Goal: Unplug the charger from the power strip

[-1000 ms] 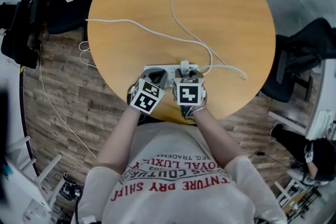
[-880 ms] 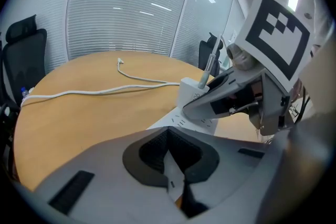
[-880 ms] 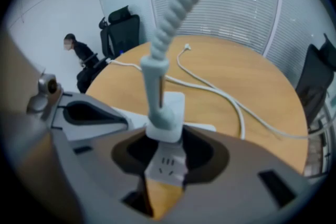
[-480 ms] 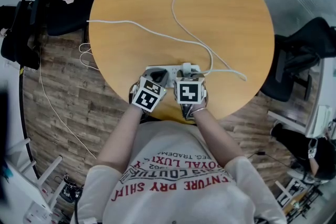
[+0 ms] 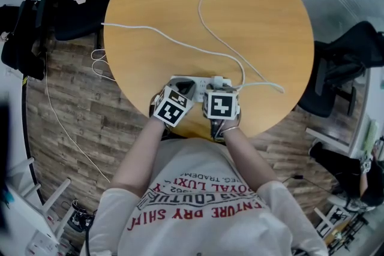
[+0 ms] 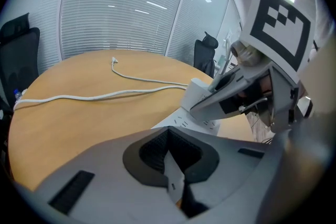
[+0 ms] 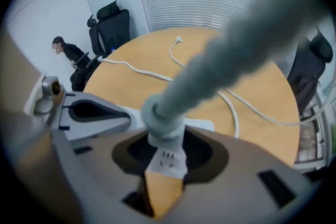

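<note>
A white power strip (image 5: 200, 81) lies near the front edge of the round wooden table (image 5: 258, 15). A white charger (image 5: 217, 80) stands in it, and its thin cable (image 5: 211, 33) runs far across the table. My left gripper (image 5: 185, 89) is shut on the power strip's left end (image 6: 195, 122), a white edge showing between the jaws. My right gripper (image 5: 218, 87) comes down over the charger (image 7: 164, 134) and is shut on its body; the cable rises blurred toward the camera. The charger (image 6: 197, 93) still sits on the strip.
The strip's own cord (image 5: 144, 29) crosses the table and drops off the left edge to the wood floor. Black office chairs stand at the right (image 5: 345, 66) and upper left (image 5: 78, 3). A person (image 7: 67, 53) stands far behind the table.
Both grippers stay at the power strip and charger. The right gripper's marker cube has shifted slightly; nothing has come apart.
</note>
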A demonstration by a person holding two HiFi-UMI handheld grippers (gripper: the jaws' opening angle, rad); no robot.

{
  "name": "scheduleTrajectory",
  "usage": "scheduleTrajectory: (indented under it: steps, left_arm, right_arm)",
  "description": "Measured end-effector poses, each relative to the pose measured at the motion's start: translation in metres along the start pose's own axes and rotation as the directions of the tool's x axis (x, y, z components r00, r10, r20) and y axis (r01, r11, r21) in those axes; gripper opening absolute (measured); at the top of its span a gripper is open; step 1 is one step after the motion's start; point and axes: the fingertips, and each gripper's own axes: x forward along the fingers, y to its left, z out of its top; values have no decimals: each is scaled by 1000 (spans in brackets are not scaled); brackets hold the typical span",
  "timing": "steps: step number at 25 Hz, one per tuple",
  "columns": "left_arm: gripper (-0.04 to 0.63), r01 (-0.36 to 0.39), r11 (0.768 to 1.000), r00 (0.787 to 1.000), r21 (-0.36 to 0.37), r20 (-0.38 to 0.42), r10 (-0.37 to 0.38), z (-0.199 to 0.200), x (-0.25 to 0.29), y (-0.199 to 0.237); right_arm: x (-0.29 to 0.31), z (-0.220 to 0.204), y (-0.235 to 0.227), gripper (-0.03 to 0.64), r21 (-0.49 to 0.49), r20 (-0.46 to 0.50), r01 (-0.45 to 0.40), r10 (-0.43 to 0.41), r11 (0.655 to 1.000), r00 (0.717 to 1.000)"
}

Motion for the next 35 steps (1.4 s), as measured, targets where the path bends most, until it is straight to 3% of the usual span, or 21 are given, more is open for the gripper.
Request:
scheduleTrajectory:
  steps: [6, 14, 20, 25, 29, 35]
  left_arm:
    - [29, -38, 998, 999, 44, 4, 38, -1, 0, 2]
    - [29, -37, 999, 999, 40, 3, 37, -4, 0, 3]
    - [29, -41, 999, 999, -3, -12, 41, 0, -3, 3]
    - [29, -96, 995, 989, 6, 110, 95, 35, -33, 3]
    - [29, -141, 989, 953, 34, 276, 127, 91, -74, 0]
    - [29, -234, 970, 842, 66, 513, 168, 166, -157, -14]
  right_arm:
    - [-51, 65, 5, 155, -99, 200, 11, 9, 995, 980]
    - [-70, 59, 3, 156, -84, 217, -45, 62, 996, 974]
    - [-94, 64, -4, 156, -105, 295, -76, 104, 992, 950]
    - [-116, 68, -9, 156, -158, 369, -95, 148, 983, 917]
    - [-137, 76, -8, 156, -167, 439, -135, 196, 977, 877]
    - [-196, 100, 4, 155, -243, 598, -150, 270, 958, 754]
